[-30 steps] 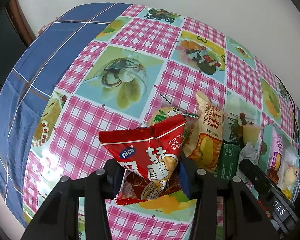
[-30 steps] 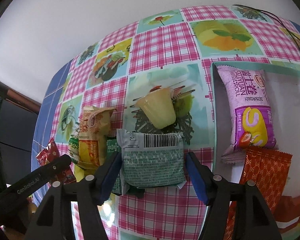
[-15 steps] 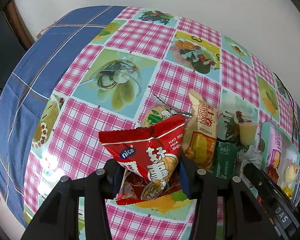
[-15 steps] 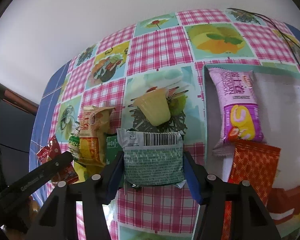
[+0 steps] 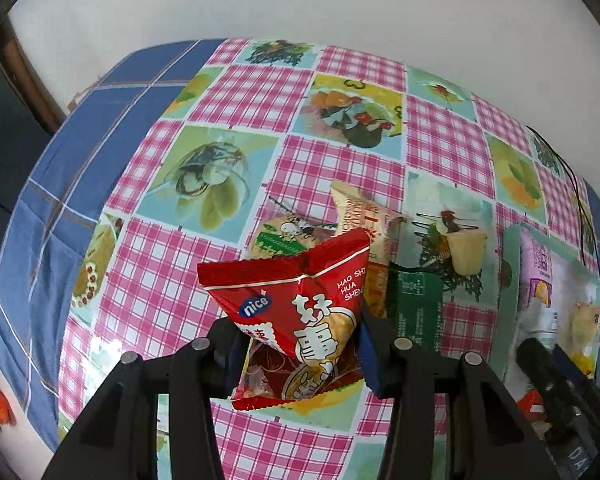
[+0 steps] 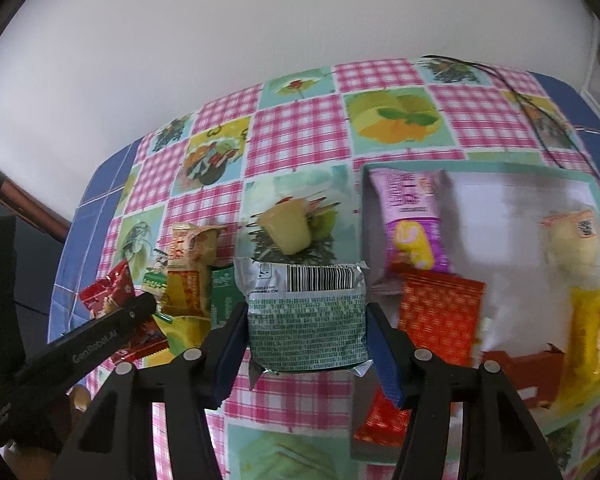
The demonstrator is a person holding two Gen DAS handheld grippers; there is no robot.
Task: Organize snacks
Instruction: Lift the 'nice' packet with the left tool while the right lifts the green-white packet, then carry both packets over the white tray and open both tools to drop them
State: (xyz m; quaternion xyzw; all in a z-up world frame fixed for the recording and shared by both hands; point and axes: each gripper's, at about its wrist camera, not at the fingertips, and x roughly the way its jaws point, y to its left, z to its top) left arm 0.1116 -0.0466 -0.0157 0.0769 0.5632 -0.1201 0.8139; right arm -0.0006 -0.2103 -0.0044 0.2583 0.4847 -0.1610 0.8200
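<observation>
Between the left claw [image 5: 296,356] fingers sits a red peanut packet [image 5: 300,312], pinched by its lower half and lifted off the checked worktop [image 5: 236,88], judged ready to carry over. Right claw [image 6: 306,354] is clenched on a green foil packet [image 6: 306,316], barcode end forward, held level beside the teal tray [image 6: 480,168]; likely next in.

Counts, tray: one purple roll pack [image 6: 410,220], one orange sachet [image 6: 440,316], at least two yellow packs at its far side, blurred.

Counts, loose on worktop: one jelly cup [image 6: 286,232], one yellow-orange roll pack [image 6: 188,268], one green-and-white pouch [image 5: 284,236], one dark green packet [image 5: 414,304], one more red packet [image 5: 284,380] under the left claw.
</observation>
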